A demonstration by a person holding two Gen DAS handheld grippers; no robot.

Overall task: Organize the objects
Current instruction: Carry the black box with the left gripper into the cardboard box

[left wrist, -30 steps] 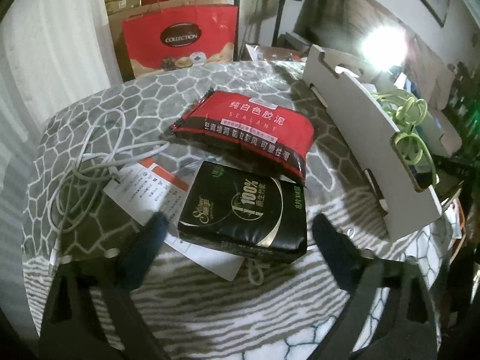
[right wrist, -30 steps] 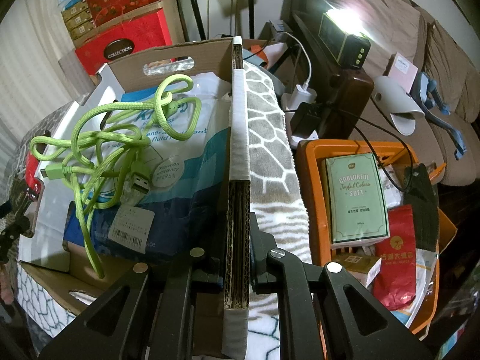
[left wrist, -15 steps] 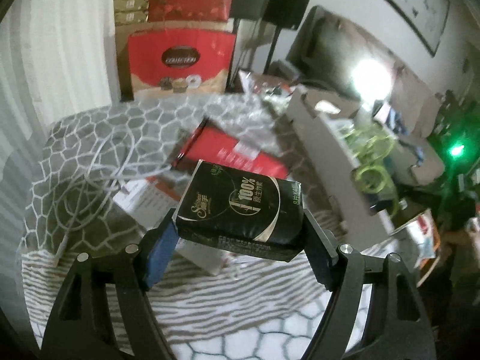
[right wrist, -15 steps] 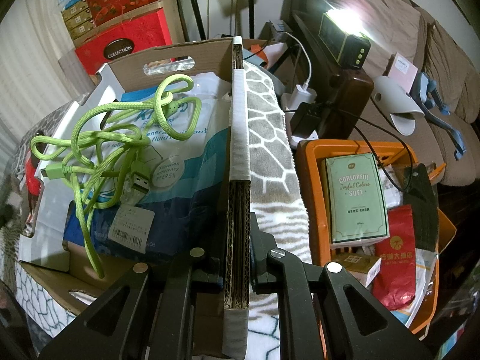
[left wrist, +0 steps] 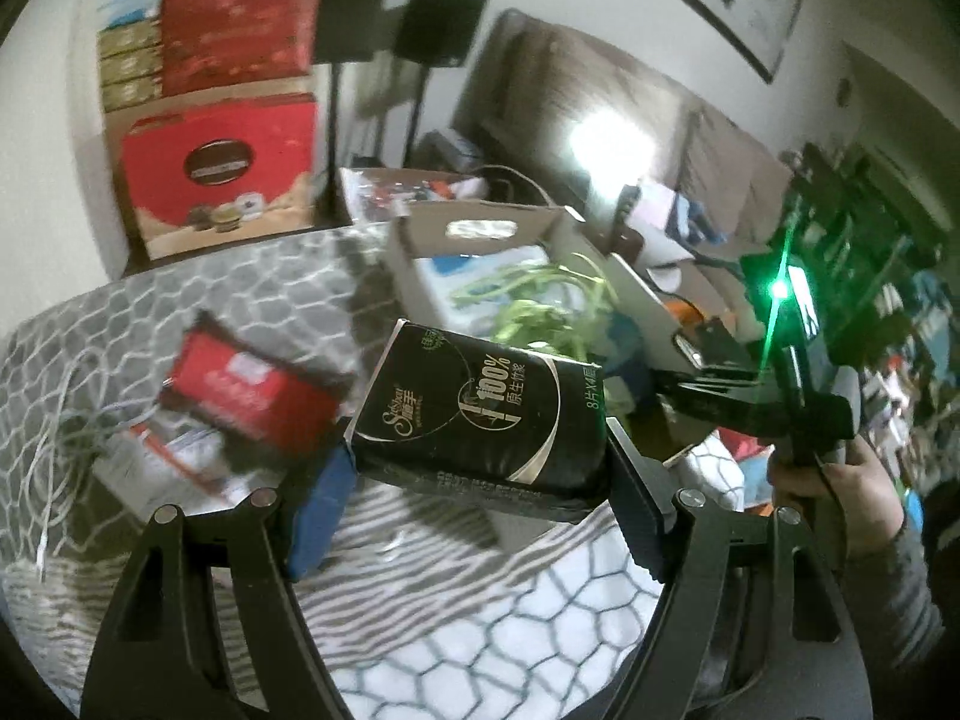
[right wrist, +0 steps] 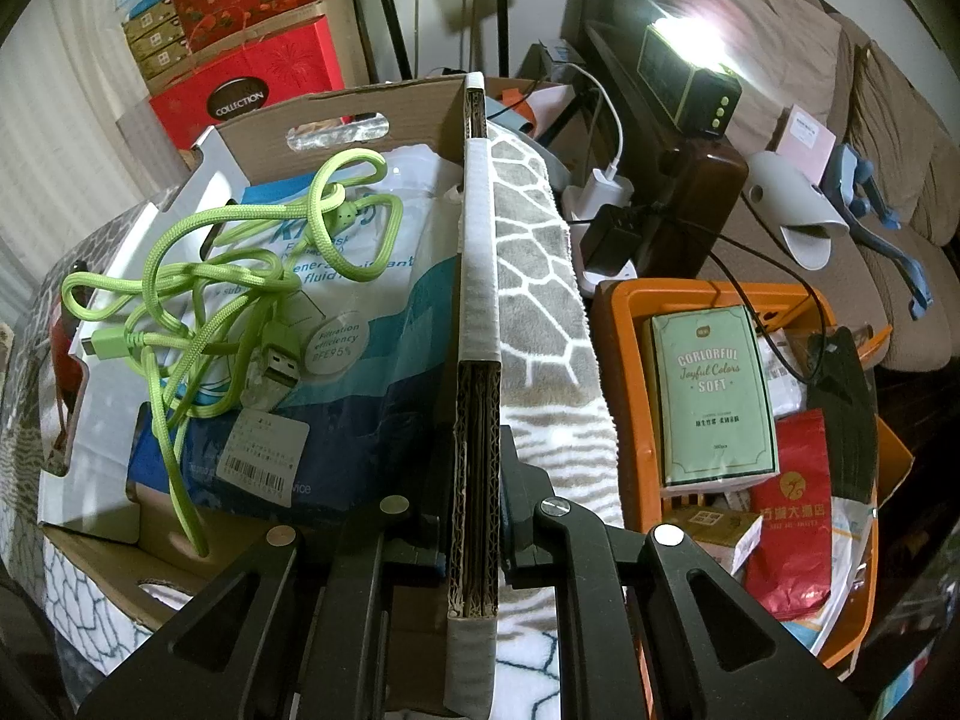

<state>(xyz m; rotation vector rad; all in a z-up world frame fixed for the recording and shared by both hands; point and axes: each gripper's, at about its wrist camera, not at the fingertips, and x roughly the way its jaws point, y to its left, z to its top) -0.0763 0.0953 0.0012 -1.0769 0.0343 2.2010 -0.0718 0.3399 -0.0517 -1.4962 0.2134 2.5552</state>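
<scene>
The left gripper [left wrist: 477,474] had its jaws clamped on the two short ends of a black tissue pack [left wrist: 480,414], which hung clear of the bench [left wrist: 540,618], tilted, with its printed face up. The right gripper [right wrist: 474,531] had its jaws pinched tight on the near wall of the cardboard box [right wrist: 477,300], holding that wall upright.

Taking the box as the landmark: inside it lay a blue-and-white pouch [right wrist: 360,324] with a tangled green cable [right wrist: 198,276] on top. The tissue pack was above the bench just short of the box's near-left side, not yet over the opening. Left of the box on the bench lay a red packet [left wrist: 252,396], some papers [left wrist: 156,456] partly under it, and farther out a white cord [left wrist: 54,438]. Right of the box, off the bench, stood an orange crate [right wrist: 624,396] of packets.

The step looked to be carrying the pack into the box. To do it well, the carrier would lift it clear of the rim, bring it over the free patch of pouch beside the cable, lower it flat, and only then release, while the right gripper kept the box from sliding.
</scene>
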